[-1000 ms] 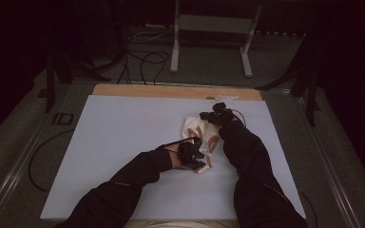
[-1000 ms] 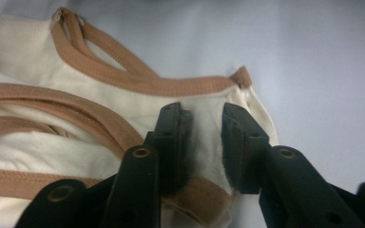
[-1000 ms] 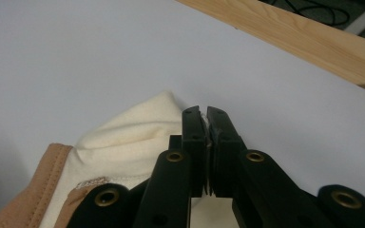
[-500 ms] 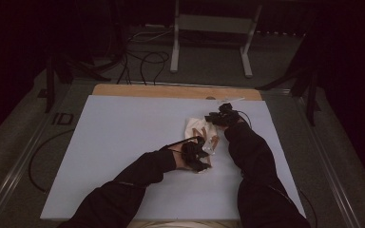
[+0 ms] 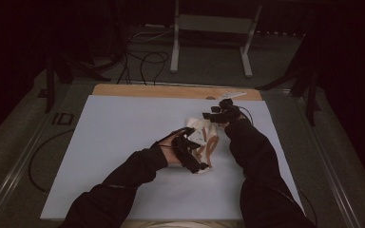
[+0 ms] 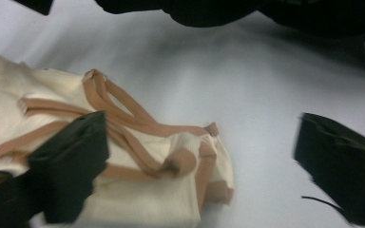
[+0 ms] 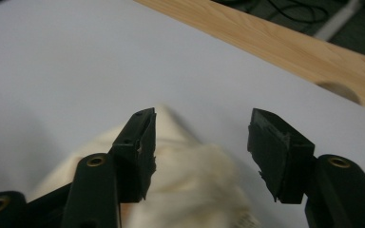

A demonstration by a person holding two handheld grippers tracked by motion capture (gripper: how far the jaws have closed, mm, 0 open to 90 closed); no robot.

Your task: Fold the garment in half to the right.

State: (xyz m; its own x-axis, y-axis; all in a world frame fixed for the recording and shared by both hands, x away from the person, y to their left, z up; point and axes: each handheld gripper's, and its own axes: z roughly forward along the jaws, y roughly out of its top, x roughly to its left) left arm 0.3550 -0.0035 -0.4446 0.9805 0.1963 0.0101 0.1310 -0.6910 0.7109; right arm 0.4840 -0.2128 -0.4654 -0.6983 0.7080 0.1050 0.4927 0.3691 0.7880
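A crumpled cream cloth bag (image 5: 203, 138) with tan straps (image 6: 133, 118) lies on the white sheet near the table's middle. My left gripper (image 5: 196, 164) sits over the bag's near end, open; in the left gripper view its jaws stand wide apart, one over the cloth (image 6: 123, 190) and one over bare sheet. My right gripper (image 5: 213, 115) hovers at the bag's far end, open, with a corner of cream cloth (image 7: 190, 190) under and between its jaws, not pinched.
The white sheet (image 5: 123, 142) covers most of the table. A wooden strip (image 5: 161, 90) runs along its far edge, with a small white item (image 5: 233, 95) on it. Cables and a metal stand (image 5: 209, 38) lie on the floor beyond.
The right gripper has shifted slightly right and toward the far end of the bag. The left hand stays over the bag's near end, and the cloth looks a little more bunched.
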